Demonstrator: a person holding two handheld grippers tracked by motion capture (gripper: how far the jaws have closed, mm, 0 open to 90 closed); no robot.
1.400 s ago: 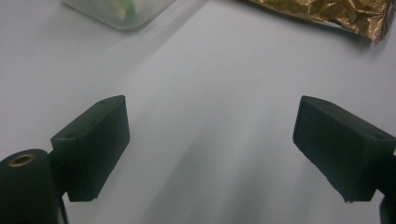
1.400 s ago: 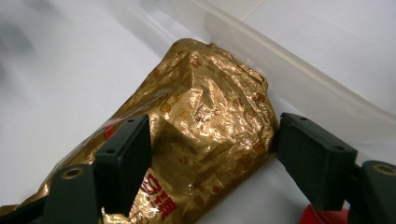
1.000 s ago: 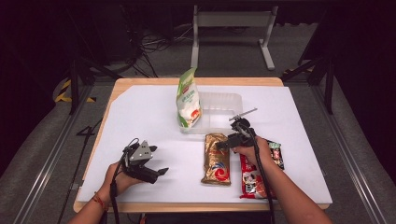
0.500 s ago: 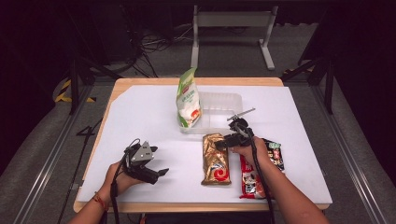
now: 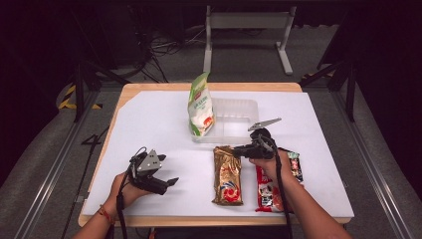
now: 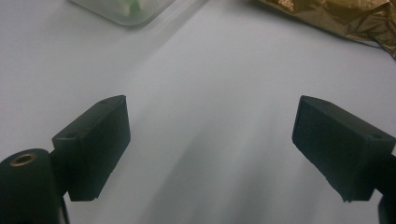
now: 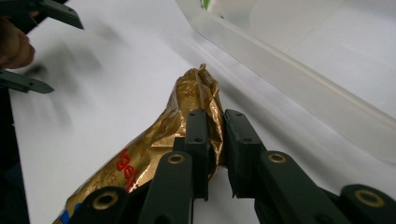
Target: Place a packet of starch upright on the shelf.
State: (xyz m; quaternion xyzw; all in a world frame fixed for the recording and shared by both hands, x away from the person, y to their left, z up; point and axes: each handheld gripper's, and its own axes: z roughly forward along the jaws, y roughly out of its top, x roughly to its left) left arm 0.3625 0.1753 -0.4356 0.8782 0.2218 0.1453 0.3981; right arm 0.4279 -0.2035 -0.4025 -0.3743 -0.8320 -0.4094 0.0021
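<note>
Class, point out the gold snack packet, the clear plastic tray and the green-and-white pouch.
gold snack packet (image 5: 228, 175), high view, middle of its front.
clear plastic tray (image 5: 244, 104), high view, far rim.
green-and-white pouch (image 5: 201, 107), high view, middle of its face.

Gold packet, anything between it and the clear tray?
Nothing visible. The right gripper, jaws just closed, pinches the gold packet at its top end; bare white table lies between it and the tray.

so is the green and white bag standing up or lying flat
Standing up: the green and white bag rises upright at the left end of the clear tray, unlike the gold packet lying flat on the table.
</note>
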